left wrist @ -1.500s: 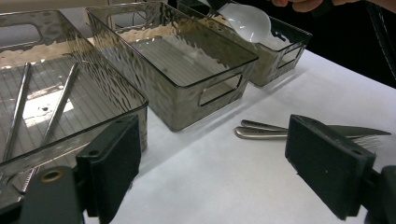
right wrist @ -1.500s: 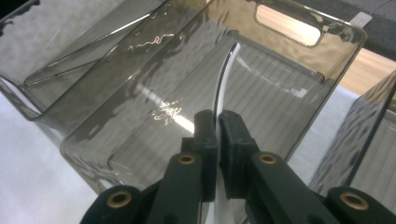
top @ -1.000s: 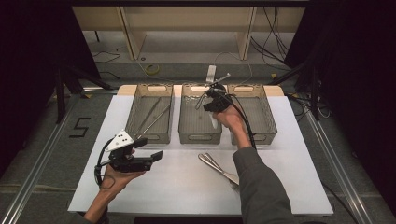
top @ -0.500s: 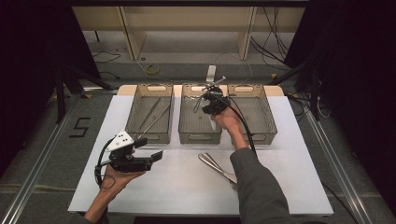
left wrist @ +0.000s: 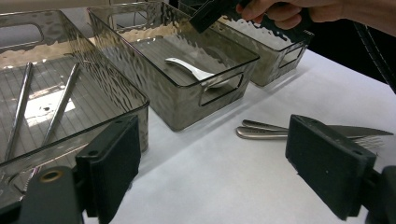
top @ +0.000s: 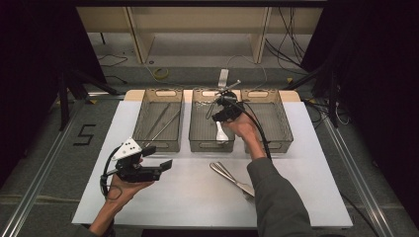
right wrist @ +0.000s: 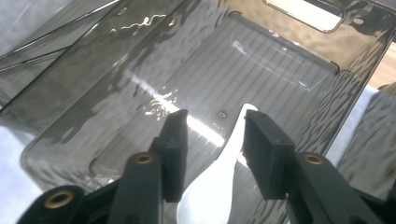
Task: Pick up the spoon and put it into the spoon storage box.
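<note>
The sorting looks partly done: the left bin [top: 158, 121] already holds two long metal utensils [left wrist: 44, 109], possibly chopsticks or tongs, though the ribbed plastic blurs them, and the left gripper [top: 157, 157] waits over the table [top: 188, 192] with its fingers spread wide and holding nothing. In the middle bin [top: 211, 126] the white spoon [right wrist: 219, 179] lies on the floor between the fingers of the right gripper [right wrist: 212, 128], which have just been opening and no longer press on it, so that piece seems delivered. The knife and fork [top: 232, 177] lie on the table near the right forearm, awaiting sorting, and the right bin [top: 269, 123] appears empty.
</note>
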A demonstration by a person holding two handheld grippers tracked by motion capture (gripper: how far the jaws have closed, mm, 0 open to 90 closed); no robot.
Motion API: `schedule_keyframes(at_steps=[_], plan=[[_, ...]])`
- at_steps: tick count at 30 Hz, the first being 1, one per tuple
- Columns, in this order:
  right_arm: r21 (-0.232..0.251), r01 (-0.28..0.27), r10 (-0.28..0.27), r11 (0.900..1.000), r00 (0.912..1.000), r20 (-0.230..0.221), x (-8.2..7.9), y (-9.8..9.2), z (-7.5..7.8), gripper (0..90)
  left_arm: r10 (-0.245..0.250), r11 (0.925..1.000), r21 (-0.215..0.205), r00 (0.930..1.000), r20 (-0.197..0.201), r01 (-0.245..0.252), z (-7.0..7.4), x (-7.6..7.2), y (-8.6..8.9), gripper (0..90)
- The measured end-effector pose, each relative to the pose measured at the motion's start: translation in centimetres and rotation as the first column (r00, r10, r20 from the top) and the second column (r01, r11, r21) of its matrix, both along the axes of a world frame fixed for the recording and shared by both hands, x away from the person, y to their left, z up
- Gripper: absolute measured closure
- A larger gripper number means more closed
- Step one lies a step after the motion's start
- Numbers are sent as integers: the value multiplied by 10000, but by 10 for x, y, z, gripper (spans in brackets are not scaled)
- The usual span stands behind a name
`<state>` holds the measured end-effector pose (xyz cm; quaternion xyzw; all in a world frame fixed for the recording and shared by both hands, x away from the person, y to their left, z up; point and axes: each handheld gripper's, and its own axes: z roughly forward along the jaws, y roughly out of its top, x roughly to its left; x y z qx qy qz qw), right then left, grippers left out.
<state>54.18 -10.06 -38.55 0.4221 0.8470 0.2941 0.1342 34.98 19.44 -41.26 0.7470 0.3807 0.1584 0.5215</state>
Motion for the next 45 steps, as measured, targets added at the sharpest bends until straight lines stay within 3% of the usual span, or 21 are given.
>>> schedule_keyframes(at_steps=[6, 13, 20, 30, 39, 45], plan=[[83, -739, 739, 9972, 9973, 1, -14, -3, 9, 469, 22, 10000, -3, 10000, 4, -22, 0, 0, 0, 177], [8, -1717, 1717, 9852, 9852, 9, -45, -7, 18, 372, 47, 10000, 20, 10000, 6, -47, 0, 0, 0, 176], [-112, -2325, 2325, 9725, 9726, -40, -77, -14, 16, 339, 55, 10000, 53, 10000, 9, -55, 0, 0, 0, 175], [-151, -2786, 2782, 9603, 9602, -245, -110, -18, 7, 322, 72, 9999, 73, 10000, 32, -72, 0, 0, 0, 175], [-224, -2953, 2936, 9551, 9542, -575, -127, -28, -8, 322, 82, 9999, 92, 10000, 35, -82, 0, -1, 0, 175], [-585, -3016, 2961, 9516, 9512, -863, -134, -30, -21, 334, 84, 9999, 86, 10000, 49, -84, 0, -1, 0, 175]])
